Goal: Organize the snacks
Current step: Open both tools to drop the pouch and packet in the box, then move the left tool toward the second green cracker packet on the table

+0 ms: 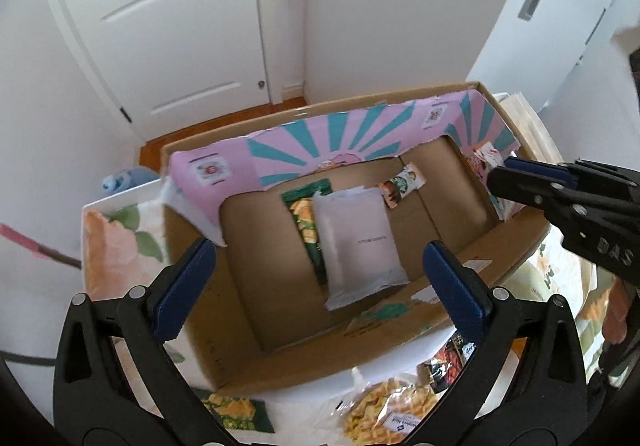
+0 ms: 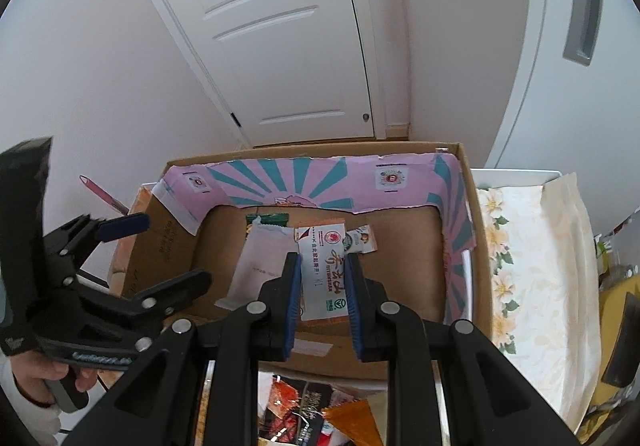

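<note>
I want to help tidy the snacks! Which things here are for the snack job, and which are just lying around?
For the job: cardboard box; white packet and green packet inside it; the white-and-orange sachet pinched in the right gripper; the open, empty left gripper; chips bag waiting outside.

Just lying about: door; flowered cloth.

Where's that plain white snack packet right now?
The white packet lies inside the cardboard box, on a green packet, below the open left gripper. In the right wrist view it sits left of the held sachet.
</note>
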Tool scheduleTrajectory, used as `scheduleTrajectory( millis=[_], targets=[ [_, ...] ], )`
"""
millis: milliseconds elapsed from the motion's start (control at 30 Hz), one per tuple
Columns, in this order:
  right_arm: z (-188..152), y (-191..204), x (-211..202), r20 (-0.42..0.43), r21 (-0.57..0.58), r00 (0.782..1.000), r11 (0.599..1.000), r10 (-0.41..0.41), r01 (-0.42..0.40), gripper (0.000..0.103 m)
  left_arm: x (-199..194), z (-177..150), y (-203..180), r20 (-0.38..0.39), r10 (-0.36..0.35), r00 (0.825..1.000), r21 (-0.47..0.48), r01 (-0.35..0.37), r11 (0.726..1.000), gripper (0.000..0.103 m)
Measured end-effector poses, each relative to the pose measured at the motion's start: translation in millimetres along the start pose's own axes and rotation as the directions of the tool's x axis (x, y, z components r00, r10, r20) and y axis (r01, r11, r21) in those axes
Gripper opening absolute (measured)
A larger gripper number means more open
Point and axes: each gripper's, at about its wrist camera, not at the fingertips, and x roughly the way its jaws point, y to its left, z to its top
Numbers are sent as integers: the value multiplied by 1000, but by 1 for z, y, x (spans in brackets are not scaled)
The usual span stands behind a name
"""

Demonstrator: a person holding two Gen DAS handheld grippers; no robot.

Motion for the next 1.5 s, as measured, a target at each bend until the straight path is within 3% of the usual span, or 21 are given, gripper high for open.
scheduleTrajectory(
  millis=[167,200,233,300,533,1033,1067,1100,1500],
  targets=[
    [14,3,20,-59,38,997,999,40,-38,21,-12,-6,9,15,12,1000,-29,-11,1000,103],
    [15,3,26,-79,48,996,998,46,-43,29,-14,-8,10,17,12,1000,-32,-11,999,103],
    [16,3,31,-88,54,995,998,45,-41,55,-16,-9,11,20,14,1000,-34,-13,999,103],
    [16,2,34,-70,64,997,997,44,-40,97,-21,-11,13,30,19,999,-40,-18,999,103],
    [4,-3,-4,41,58,998,997,53,-56,98,-40,-25,15,38,22,999,-68,-20,998,103],
    [-46,-19,-76,116,56,993,998,15,-21,98,-91,-55,-9,132,44,990,-107,-30,994,103],
    [-48,-19,-79,123,52,992,998,13,-19,98,-94,-58,-11,133,47,990,-110,-32,993,103],
    [-52,-19,-84,137,44,991,999,10,-17,98,-97,-61,-12,51,27,998,-99,-21,995,103],
    [-84,-15,-110,143,-67,989,997,48,-39,98,-120,-111,-18,63,94,994,-234,-77,969,103]
  ],
)
